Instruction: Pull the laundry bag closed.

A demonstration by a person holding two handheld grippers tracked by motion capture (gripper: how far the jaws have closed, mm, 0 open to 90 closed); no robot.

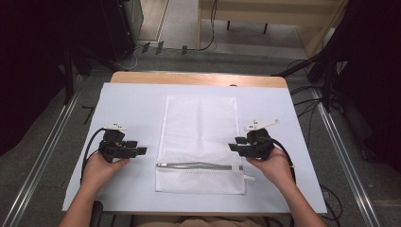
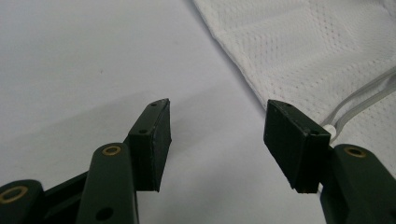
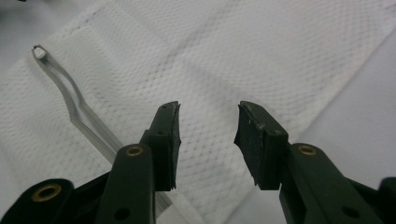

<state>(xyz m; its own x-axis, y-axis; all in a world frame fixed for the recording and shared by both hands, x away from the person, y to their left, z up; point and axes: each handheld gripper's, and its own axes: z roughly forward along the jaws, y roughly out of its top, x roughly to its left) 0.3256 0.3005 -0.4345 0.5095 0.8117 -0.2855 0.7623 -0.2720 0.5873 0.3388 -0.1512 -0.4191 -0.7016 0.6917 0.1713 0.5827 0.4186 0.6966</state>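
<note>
A wooden table (image 1: 142, 77) bears a white sheet (image 1: 127, 109) and mesh bag (image 1: 198, 127)

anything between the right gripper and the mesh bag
Nothing visible. The right gripper sits at the right edge of the white mesh bag, jaws open and empty, with bare mesh right ahead of them and the zipper off to one side.

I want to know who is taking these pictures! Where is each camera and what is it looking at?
High view: above the person's side, looking down on the table; both forearms, left gripper, right gripper.
Left gripper view: rides that gripper, open jaws beside the mesh bag.
Right gripper view: rides that gripper, open jaws over the bag.
All share the bag's zipper.
</note>
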